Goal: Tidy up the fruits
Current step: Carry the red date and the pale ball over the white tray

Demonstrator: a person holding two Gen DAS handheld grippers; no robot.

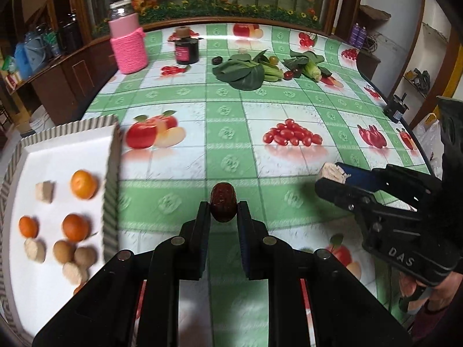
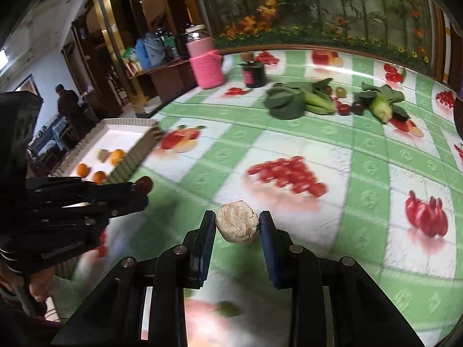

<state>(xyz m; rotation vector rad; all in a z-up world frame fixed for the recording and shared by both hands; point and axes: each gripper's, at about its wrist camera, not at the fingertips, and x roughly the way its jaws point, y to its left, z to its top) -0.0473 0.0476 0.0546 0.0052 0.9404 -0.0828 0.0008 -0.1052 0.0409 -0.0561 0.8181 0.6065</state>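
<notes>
Red date between left hand-held gripper pads

Between your two grippers and the far clutter, the table lies open: a broad stretch of flat cloth you can sweep across. To your left, the tray raises a fluted wall; inside it the near half is crowded with oranges and pale pieces, the far half bare. Far ahead, the pink-sleeved jar, the dark jar and the leafy greens form a loose barrier, with a gap between dark jar and greens.
</notes>
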